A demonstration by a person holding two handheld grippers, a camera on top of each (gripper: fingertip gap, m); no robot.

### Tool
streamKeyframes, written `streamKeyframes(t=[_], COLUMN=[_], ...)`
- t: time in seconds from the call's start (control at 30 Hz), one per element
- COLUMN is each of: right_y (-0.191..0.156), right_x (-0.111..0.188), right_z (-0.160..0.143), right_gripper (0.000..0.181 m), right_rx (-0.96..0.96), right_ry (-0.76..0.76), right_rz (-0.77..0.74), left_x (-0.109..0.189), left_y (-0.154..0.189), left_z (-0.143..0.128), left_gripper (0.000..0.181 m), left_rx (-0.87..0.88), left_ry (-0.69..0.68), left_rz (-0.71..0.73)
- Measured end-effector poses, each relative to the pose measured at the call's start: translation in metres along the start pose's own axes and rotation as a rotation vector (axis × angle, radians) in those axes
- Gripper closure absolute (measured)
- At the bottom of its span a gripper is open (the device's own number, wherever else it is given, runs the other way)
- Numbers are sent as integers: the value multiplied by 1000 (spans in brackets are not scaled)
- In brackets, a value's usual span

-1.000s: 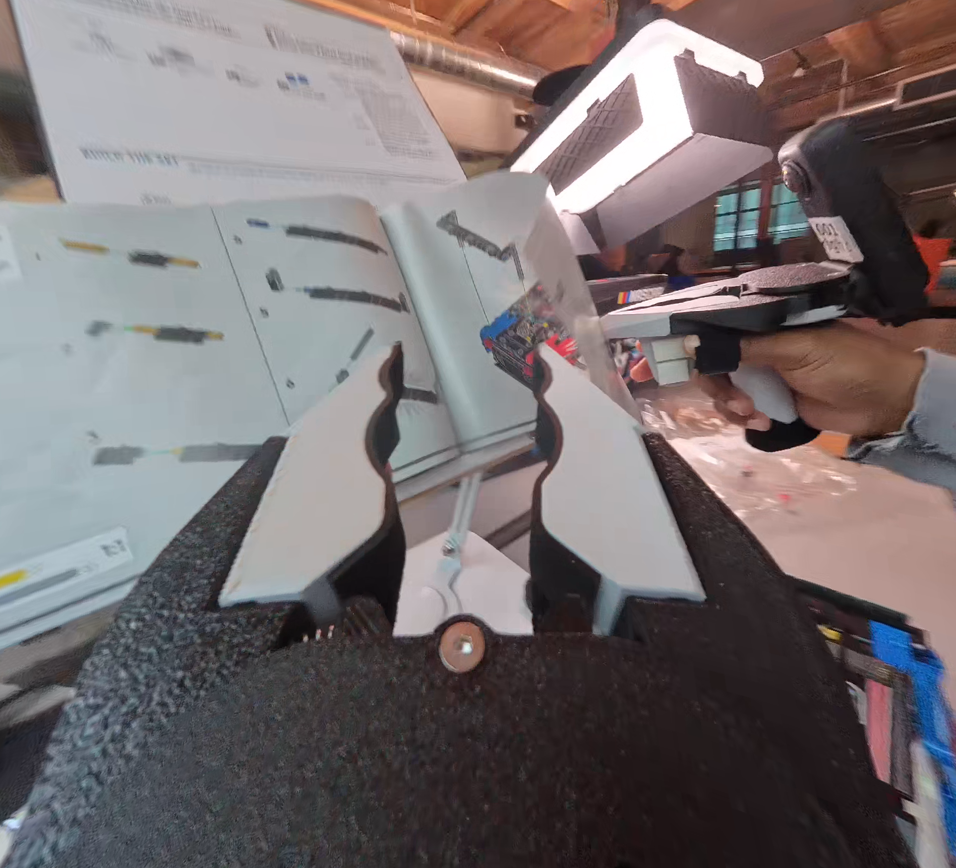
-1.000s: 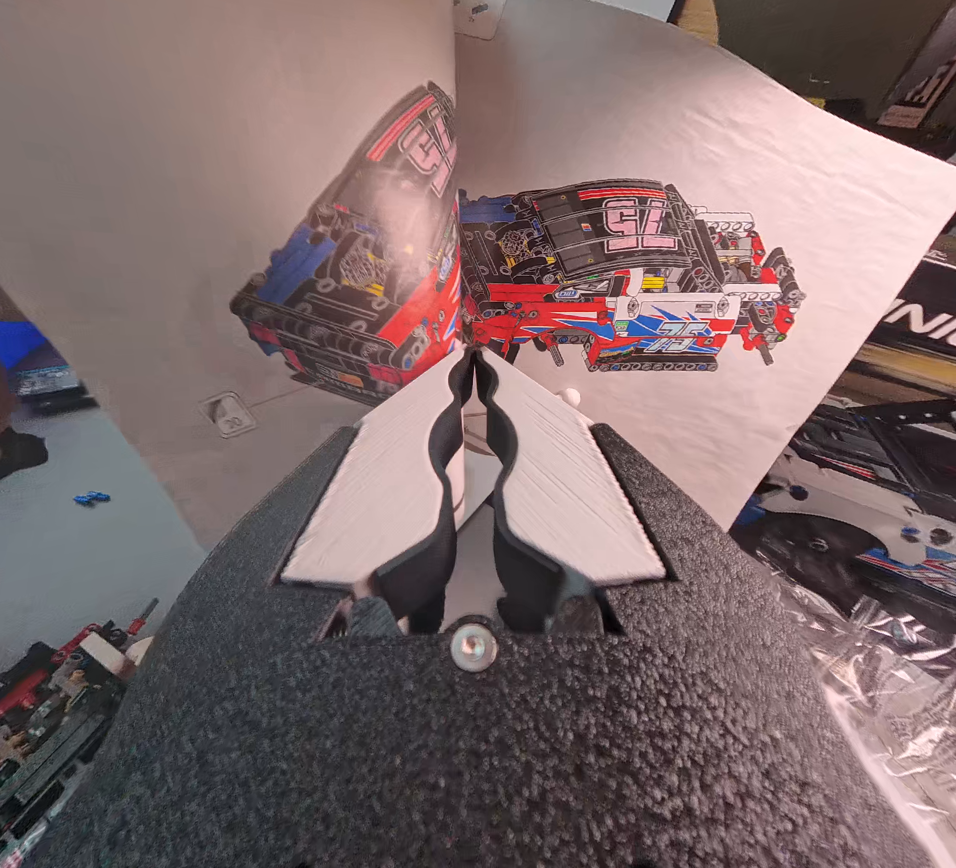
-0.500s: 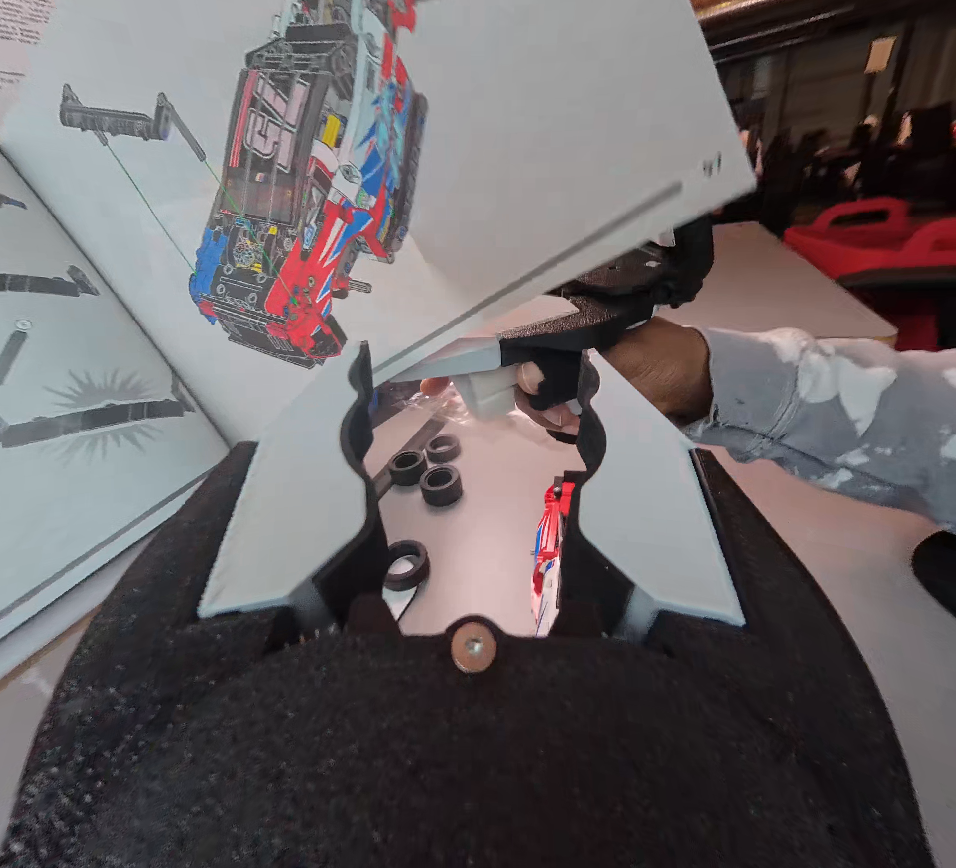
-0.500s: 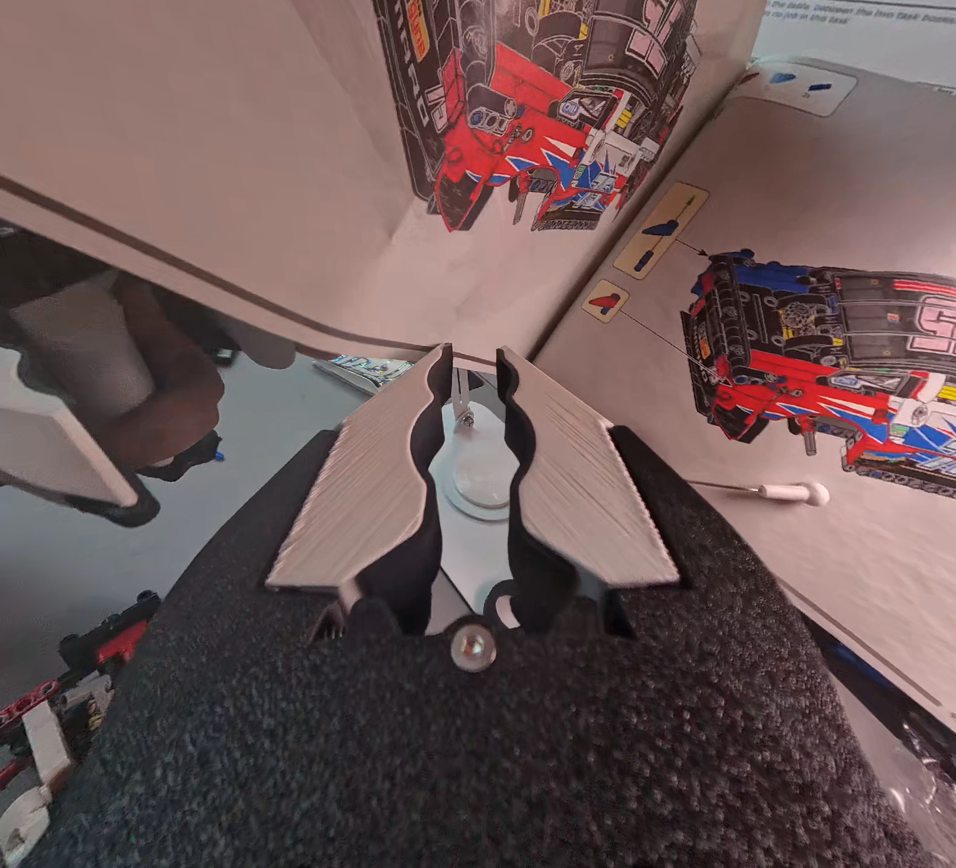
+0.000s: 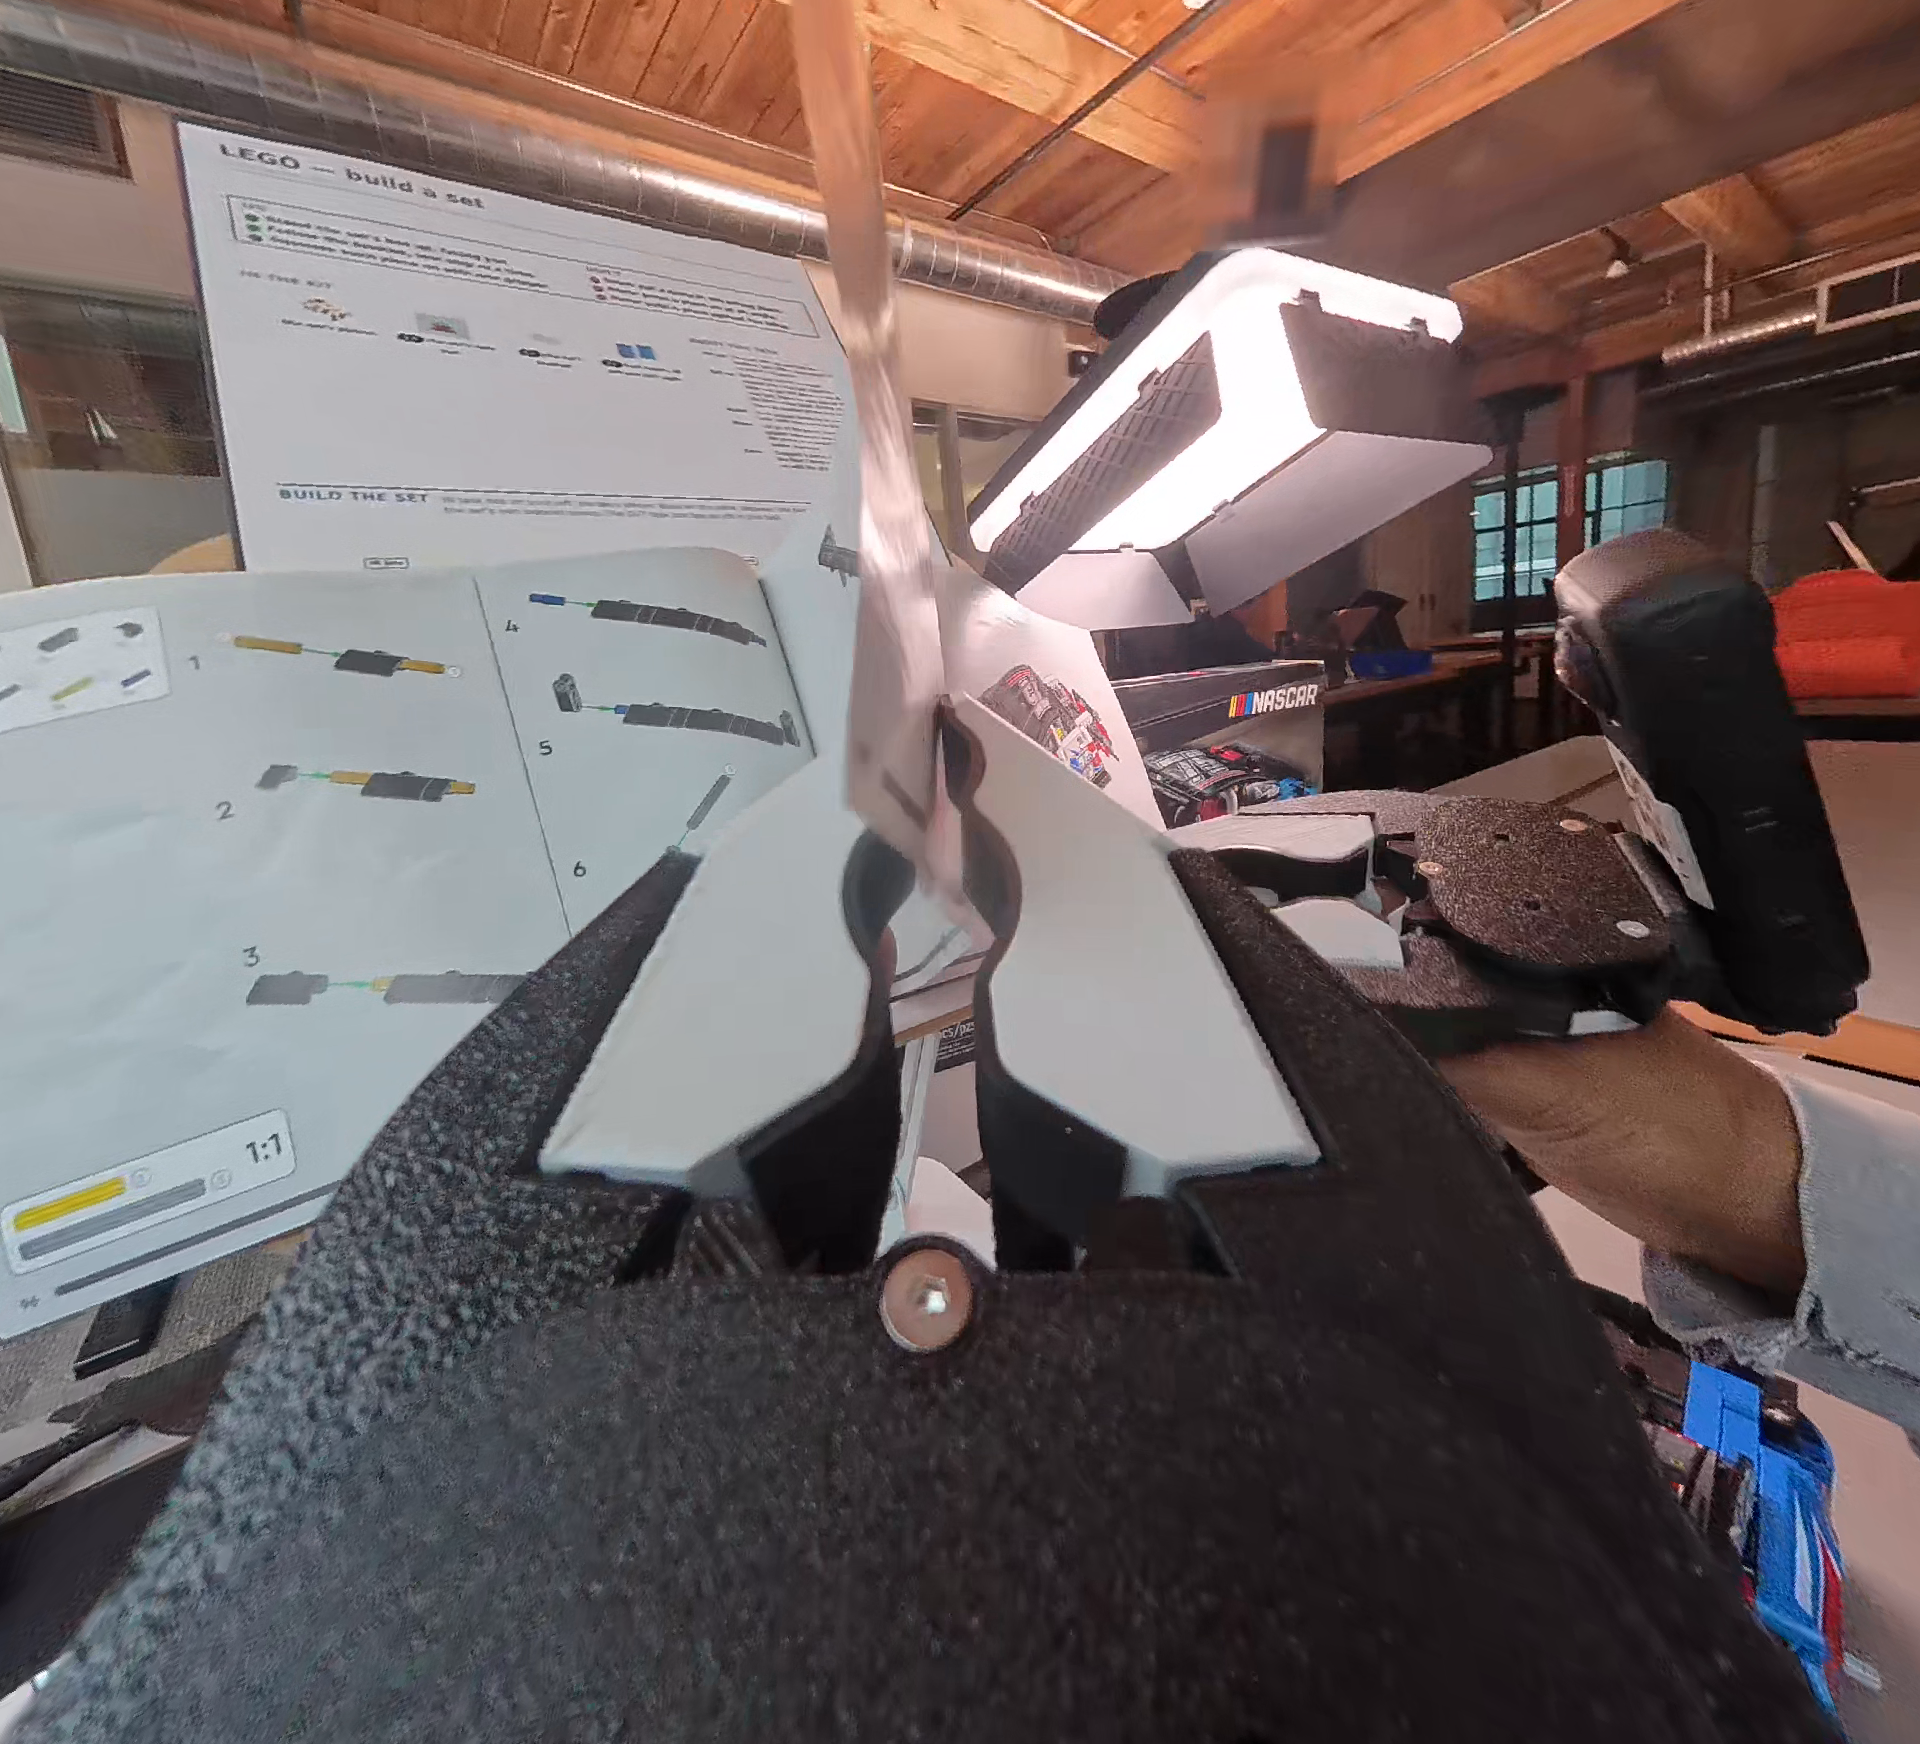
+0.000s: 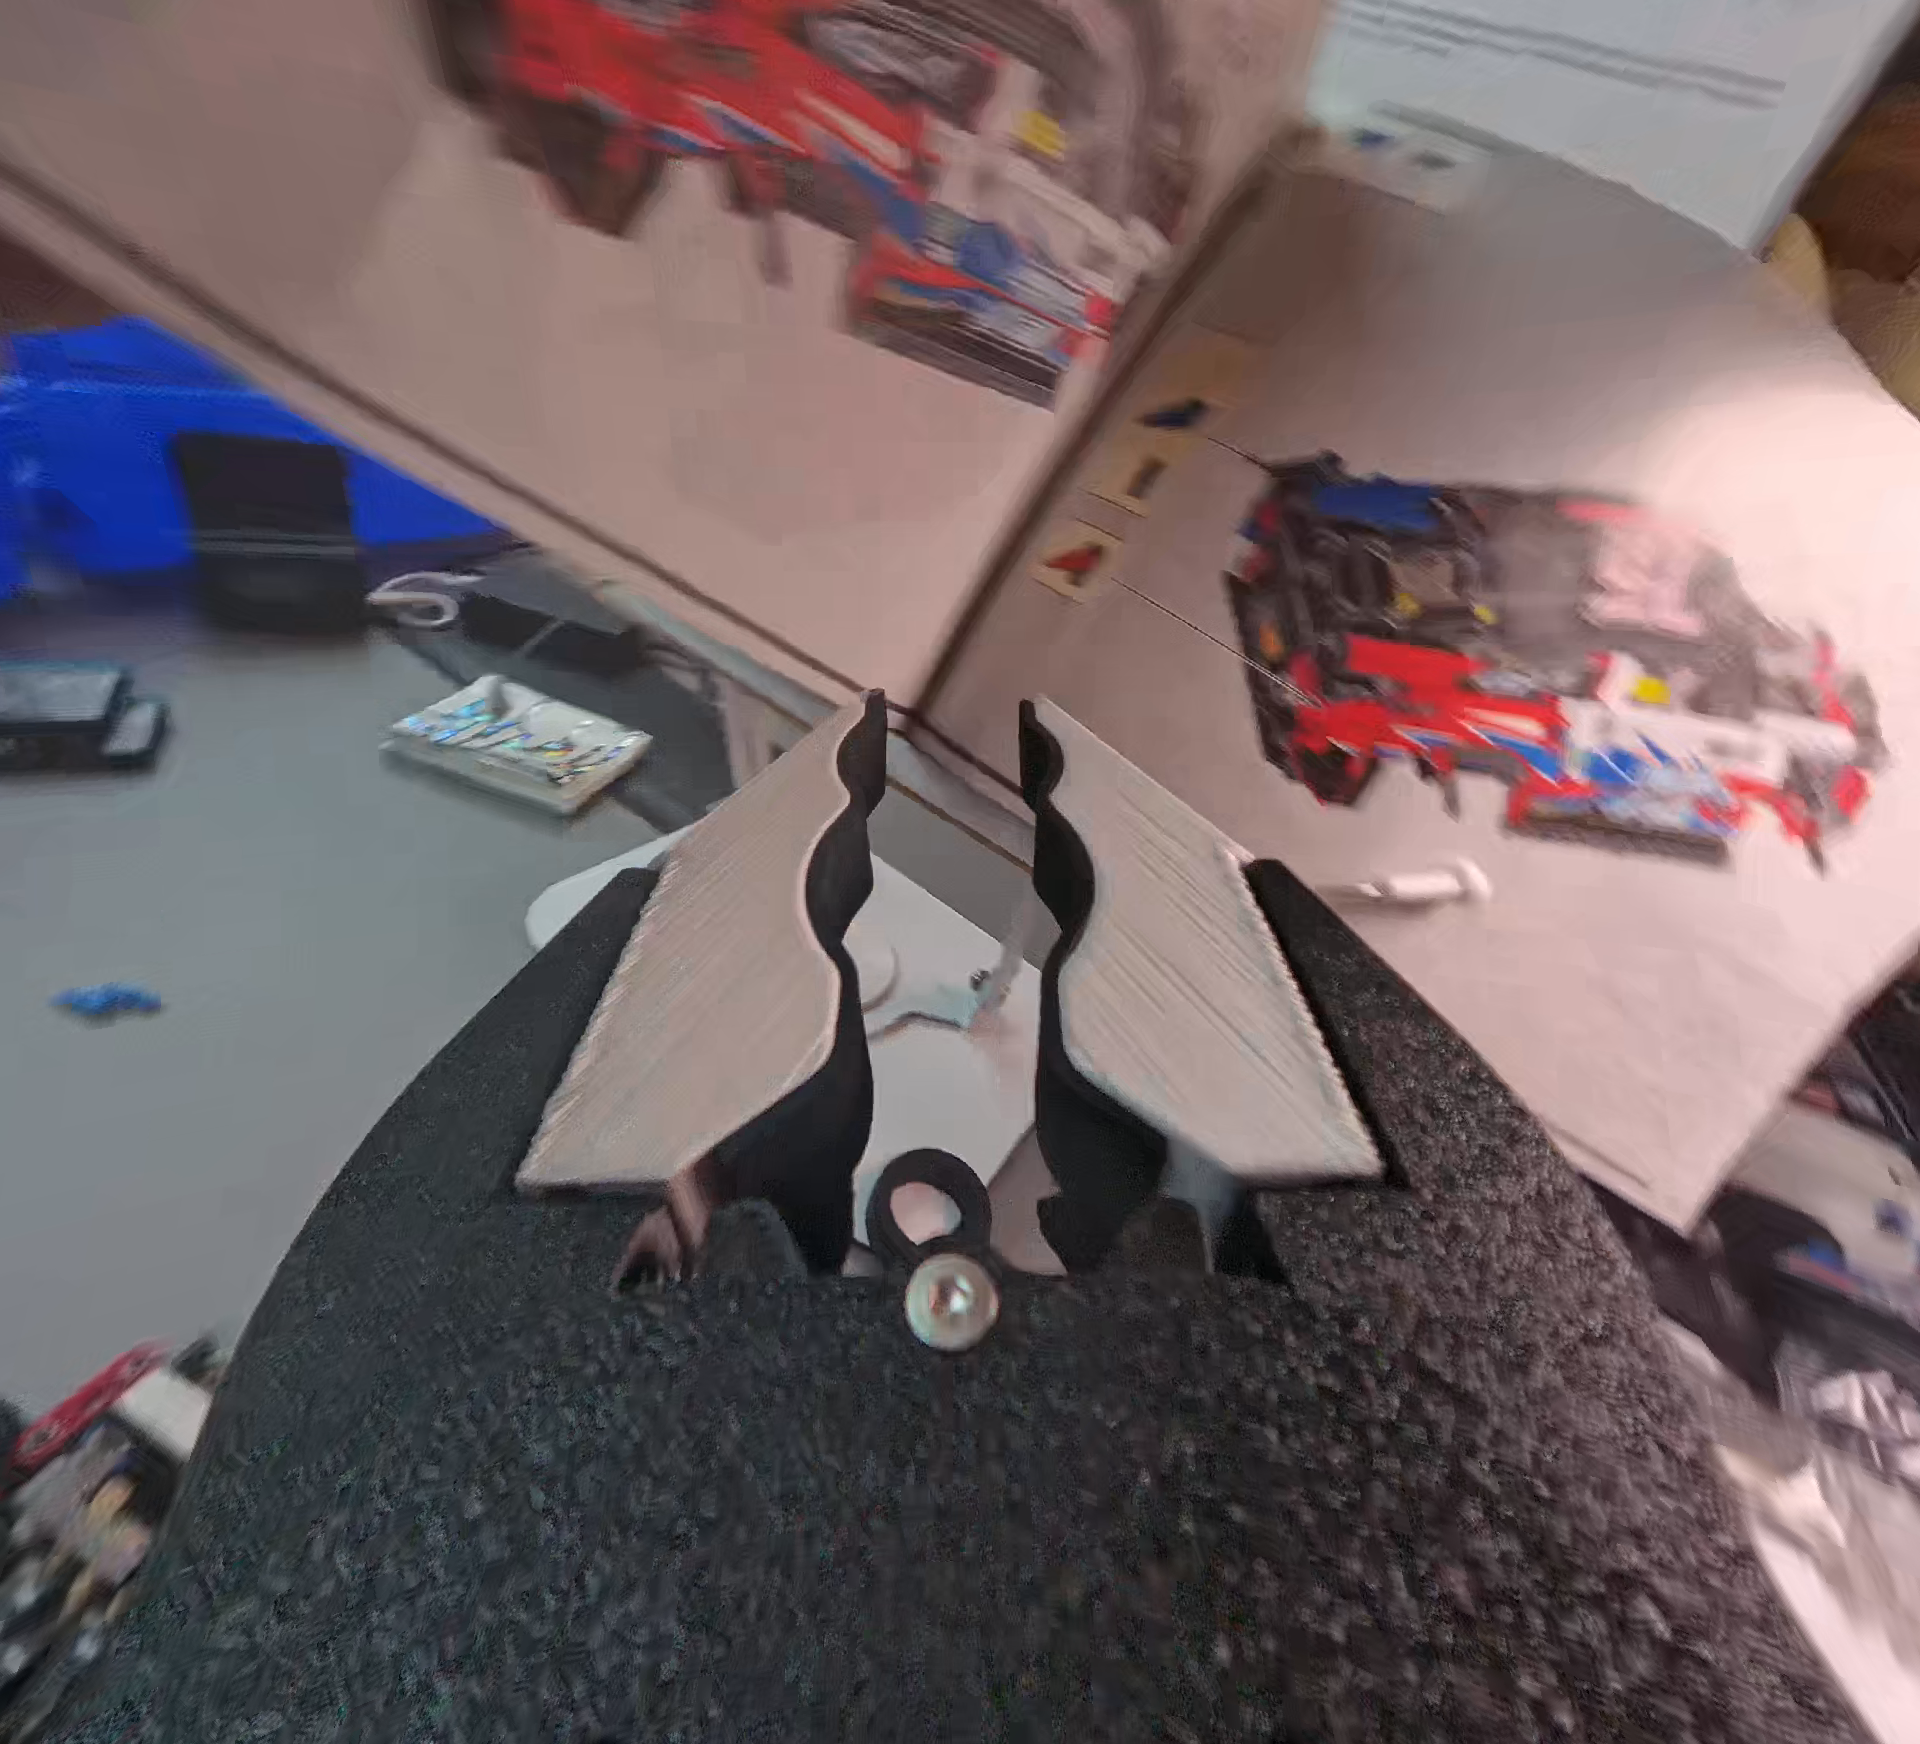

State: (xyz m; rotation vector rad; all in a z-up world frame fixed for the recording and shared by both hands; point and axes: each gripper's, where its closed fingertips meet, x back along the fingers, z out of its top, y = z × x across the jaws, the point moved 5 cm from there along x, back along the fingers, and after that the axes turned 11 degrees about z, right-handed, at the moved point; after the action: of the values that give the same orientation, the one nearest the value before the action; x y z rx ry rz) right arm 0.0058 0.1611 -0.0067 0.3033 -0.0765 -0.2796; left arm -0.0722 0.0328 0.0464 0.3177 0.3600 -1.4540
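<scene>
An instruction booklet [image 5: 416, 759] stands open on a stand. My left gripper [image 5: 940, 728] is shut on the edge of one raised page [image 5: 883, 499], which stands up edge-on and blurred between the two fingers. In the right wrist view the same booklet [image 6: 1455, 863] shows printed pictures of a red, blue and black model car. My right gripper [image 6: 951, 718] is open and empty, its tips just below the booklet's spine and lower edge. It also shows in the left wrist view [image 5: 1257, 879], held by a hand to the right of the page.
A white printed board [image 5: 520, 364] stands behind the booklet, with a lit lamp panel [image 5: 1247, 406] overhead. A blue bin [image 6: 156, 447] and a thin leaflet [image 6: 520, 738] lie on the grey table. A black tyre ring [image 6: 930, 1211] and loose bricks [image 6: 83, 1445] lie close by. Some 12 cm of space lies between my two pairs of fingers.
My right gripper has let go of the page and opened wider. My left gripper has closed from wide open onto the page's edge, and its view has swung up.
</scene>
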Motion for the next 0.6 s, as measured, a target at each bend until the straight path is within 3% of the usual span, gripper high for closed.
streamKeyframes(t=[0.1, 0.17, 0.2, 0.3, 0.43, 0.6], right_y=[52, 72, 76, 79, 74, 78], right_x=[11, 12, 11, 7, 6, 11], right_z=[-23, -36, -41, -51, -55, -69], right_gripper=[137, 127, 129, 161, 180, 181], right_rx=[-235, -325, -364, -419, -488, -653], right_ry=[-35, -67, -72, -60, -15, 7], right_rz=[-227, -297, -304, -302, -239, -228], left_x=[-1, -2, -3, -5, -8, -16], left_y=[-5, -4, -3, 3, 11, 28], left_z=[-2, -3, -3, -5, -7, -13], left_gripper=[181, 181, 181, 181, 181, 181], left_rx=[33, 52, 58, 63, 60, 50], left_ry=[-10, -14, -14, -18, -25, -46], left_rz=[5, 6, 2, -10, -33, -80])
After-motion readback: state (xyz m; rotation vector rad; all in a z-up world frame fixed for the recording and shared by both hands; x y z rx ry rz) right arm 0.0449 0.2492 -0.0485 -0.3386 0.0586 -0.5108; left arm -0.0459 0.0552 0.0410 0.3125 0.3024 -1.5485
